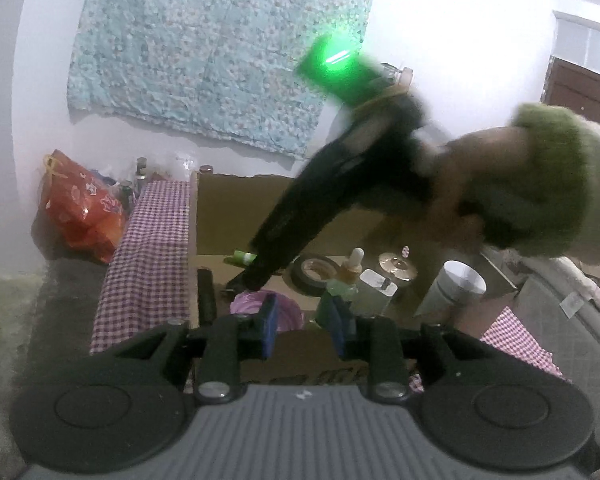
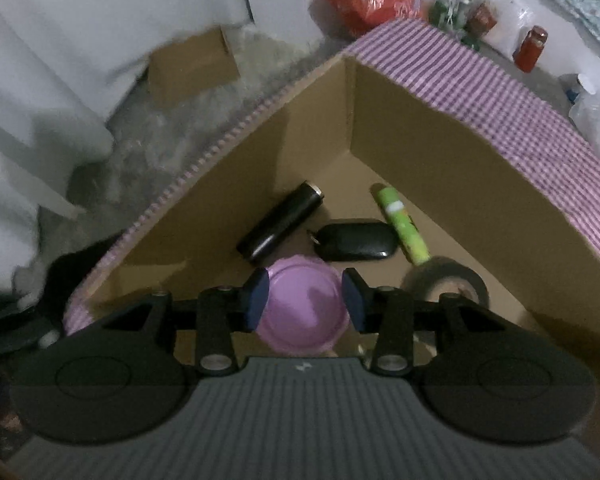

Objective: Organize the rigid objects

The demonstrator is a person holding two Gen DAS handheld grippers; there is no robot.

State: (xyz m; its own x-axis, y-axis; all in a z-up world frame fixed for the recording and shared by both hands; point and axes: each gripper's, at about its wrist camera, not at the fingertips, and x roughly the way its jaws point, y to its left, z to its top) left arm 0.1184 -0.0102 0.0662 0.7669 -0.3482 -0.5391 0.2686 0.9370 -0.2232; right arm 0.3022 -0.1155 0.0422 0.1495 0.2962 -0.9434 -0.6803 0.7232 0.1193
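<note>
Inventory, left to right, from my two wrist views.

Right wrist view: open brown cardboard box (image 2: 440,152), its rim draped with purple-and-white checked cloth (image 2: 512,92). On the box floor: a black cylinder with a metal end (image 2: 280,222), lying slantwise; a black oval key fob with a ring (image 2: 354,240) just beside it; a lime-green tube (image 2: 402,224) lying along the fob's far side; a roll of dark tape (image 2: 448,284) near the tube's lower end. Nearest me, a round purple plastic lid (image 2: 304,308) lies flat on the floor. My right hand-held gripper (image 2: 305,300) hangs above the lid with its blue pads (image 2: 256,300) spread, nothing pinched.

Left wrist view: red plastic bag (image 1: 82,208) on the floor by the wall. My left hand-held gripper (image 1: 303,326) has its pads apart with nothing between them. Beyond it, further right in the box: a green dropper bottle (image 1: 346,280), a pale rectangular container (image 1: 376,292), a gold-lidded jar (image 1: 396,266) and a white cup (image 1: 456,284). My green sleeve (image 1: 548,176) crosses above.
</note>
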